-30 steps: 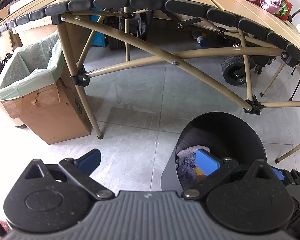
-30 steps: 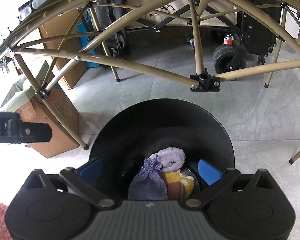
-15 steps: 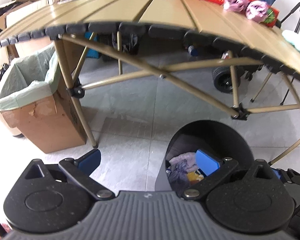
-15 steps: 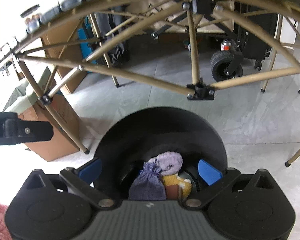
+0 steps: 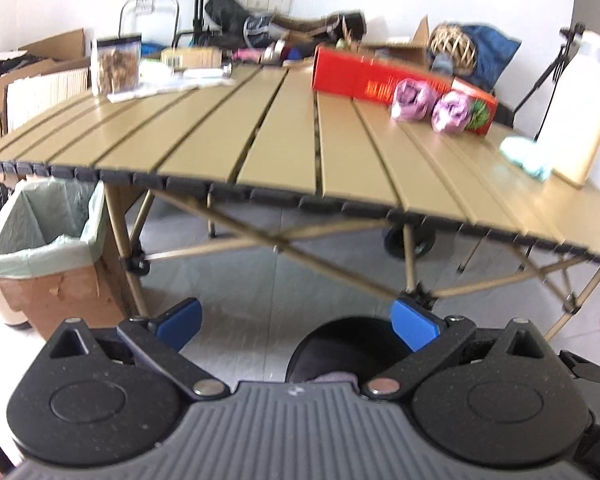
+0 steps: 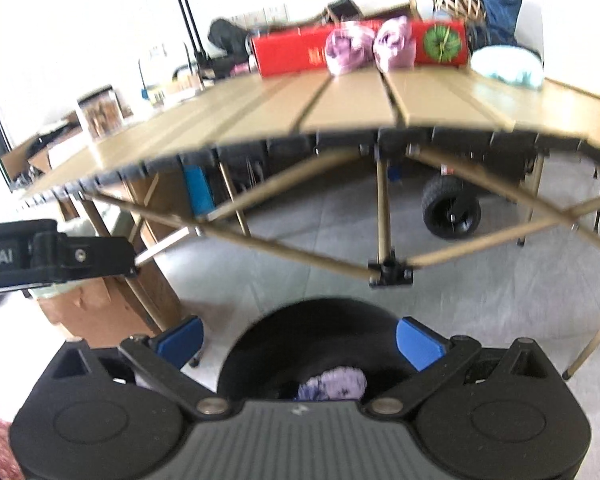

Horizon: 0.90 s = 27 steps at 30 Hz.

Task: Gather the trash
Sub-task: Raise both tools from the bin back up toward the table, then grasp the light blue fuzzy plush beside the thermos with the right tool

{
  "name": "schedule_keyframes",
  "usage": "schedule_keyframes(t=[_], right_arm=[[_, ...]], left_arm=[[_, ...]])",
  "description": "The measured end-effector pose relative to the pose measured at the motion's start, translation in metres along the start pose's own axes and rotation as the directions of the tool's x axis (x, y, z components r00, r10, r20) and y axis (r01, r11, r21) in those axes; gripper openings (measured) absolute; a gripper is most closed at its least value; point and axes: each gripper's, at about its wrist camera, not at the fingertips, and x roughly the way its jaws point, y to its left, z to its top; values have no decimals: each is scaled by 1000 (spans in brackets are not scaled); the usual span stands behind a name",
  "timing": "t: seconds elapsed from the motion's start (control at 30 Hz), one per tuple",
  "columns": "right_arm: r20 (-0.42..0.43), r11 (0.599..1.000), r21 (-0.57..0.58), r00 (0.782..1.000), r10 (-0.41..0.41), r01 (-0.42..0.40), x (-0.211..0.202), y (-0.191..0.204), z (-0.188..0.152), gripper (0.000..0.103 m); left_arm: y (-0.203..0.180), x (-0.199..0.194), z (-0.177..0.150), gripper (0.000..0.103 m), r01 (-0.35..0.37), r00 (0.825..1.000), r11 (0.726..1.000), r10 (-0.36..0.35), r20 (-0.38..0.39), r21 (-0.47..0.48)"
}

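Note:
A black round bin [image 6: 316, 344] stands on the floor just below both grippers, with a purple cloth bundle [image 6: 334, 382] showing inside; the same bin [image 5: 340, 344] appears low in the left wrist view. My left gripper [image 5: 296, 322] is open and empty, above the floor beside the bin. My right gripper [image 6: 298, 338] is open and empty over the bin's mouth. On the tan slatted table [image 5: 300, 140] lie two purple bundles [image 5: 432, 106] against a red box [image 5: 380, 78], and the bundles [image 6: 368, 48] also show in the right wrist view.
A cardboard box lined with a green bag [image 5: 48, 248] stands left of the table leg. A white jug [image 5: 576, 108], a pale cloth [image 5: 526, 156] and a snack jar [image 5: 116, 64] sit on the table. A black wheel [image 6: 452, 210] and folding table struts [image 6: 388, 268] lie beyond the bin.
Both grippers have risen and tilted up from the bin, so the tabletop and its objects now show. Both stay open and empty.

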Motion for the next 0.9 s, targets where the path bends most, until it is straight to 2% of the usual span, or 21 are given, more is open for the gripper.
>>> schedule_keyframes(t=[0.17, 0.4, 0.63, 0.9], right_arm=[[102, 999, -27, 994, 35, -32, -28, -2, 14, 103], [237, 998, -55, 970, 52, -40, -62, -7, 34, 103], [344, 999, -48, 939, 1, 17, -84, -21, 62, 103], [426, 991, -7, 897, -121, 137, -94, -41, 98, 103]], left_arm=[[0, -19, 10, 103, 26, 996, 999, -23, 83, -30], [-6, -45, 27, 103, 48, 978, 998, -40, 206, -31], [-18, -58, 51, 103, 41, 960, 999, -41, 276, 4], [-44, -54, 81, 103, 92, 950, 995, -96, 298, 30]])
